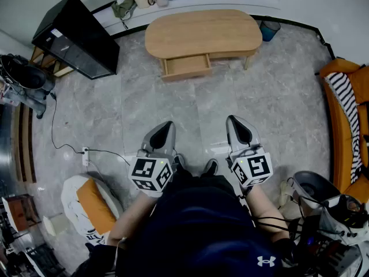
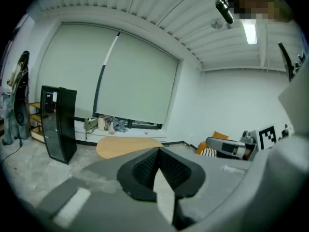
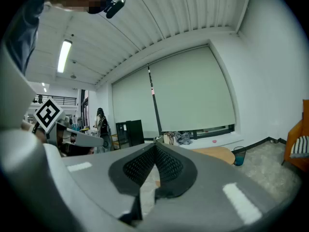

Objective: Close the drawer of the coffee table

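An oval wooden coffee table point(image 1: 202, 32) stands across the room at the top of the head view, and its drawer point(image 1: 186, 66) is pulled out toward me. The table top point(image 2: 126, 146) also shows in the left gripper view, and a part of the table point(image 3: 217, 153) in the right gripper view. Both grippers are held close to my body, well short of the table. My left gripper point(image 1: 166, 127) is shut with nothing between its pads. My right gripper point(image 1: 236, 121) is shut too and holds nothing.
A black cabinet point(image 1: 76, 36) stands left of the table. An orange sofa with a striped cushion point(image 1: 346, 108) lines the right wall. A blue bin point(image 1: 268, 30) sits by the table's right end. A cable and power strip point(image 1: 85, 154) lie on the floor at left, beside an orange-and-white seat point(image 1: 89, 206).
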### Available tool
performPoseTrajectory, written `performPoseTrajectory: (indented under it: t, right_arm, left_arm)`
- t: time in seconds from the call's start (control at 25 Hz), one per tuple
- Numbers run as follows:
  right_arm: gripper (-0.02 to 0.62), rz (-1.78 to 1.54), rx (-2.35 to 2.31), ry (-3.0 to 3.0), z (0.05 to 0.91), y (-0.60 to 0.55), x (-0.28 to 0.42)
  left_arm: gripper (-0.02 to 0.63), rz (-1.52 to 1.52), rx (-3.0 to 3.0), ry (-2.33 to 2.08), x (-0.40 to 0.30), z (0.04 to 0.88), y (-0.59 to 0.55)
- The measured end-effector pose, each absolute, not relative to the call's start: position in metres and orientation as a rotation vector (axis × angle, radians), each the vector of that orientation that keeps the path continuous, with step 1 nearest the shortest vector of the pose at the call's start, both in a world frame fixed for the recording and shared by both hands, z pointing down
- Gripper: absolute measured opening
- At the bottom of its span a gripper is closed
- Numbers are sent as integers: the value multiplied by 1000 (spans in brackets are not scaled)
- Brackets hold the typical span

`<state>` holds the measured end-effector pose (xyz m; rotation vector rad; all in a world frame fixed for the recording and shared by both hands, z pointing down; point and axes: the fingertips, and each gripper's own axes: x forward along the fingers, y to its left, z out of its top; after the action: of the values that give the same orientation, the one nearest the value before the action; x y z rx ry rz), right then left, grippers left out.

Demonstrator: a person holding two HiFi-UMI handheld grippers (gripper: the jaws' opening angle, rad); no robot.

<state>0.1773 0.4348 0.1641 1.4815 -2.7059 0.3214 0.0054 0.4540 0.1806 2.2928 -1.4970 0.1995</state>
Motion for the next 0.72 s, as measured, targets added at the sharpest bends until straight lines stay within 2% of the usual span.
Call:
performPoseTrajectory:
  t: [0.32, 0.72]
  right_arm:
    - [-2, 272, 1484, -2664, 154, 432, 112]
    - [0, 288, 1590, -2584, 151, 409, 78]
  left_arm:
    - [2, 139, 2314, -1514, -73, 165, 444]
    - [2, 154, 2367, -1471, -133, 177, 418]
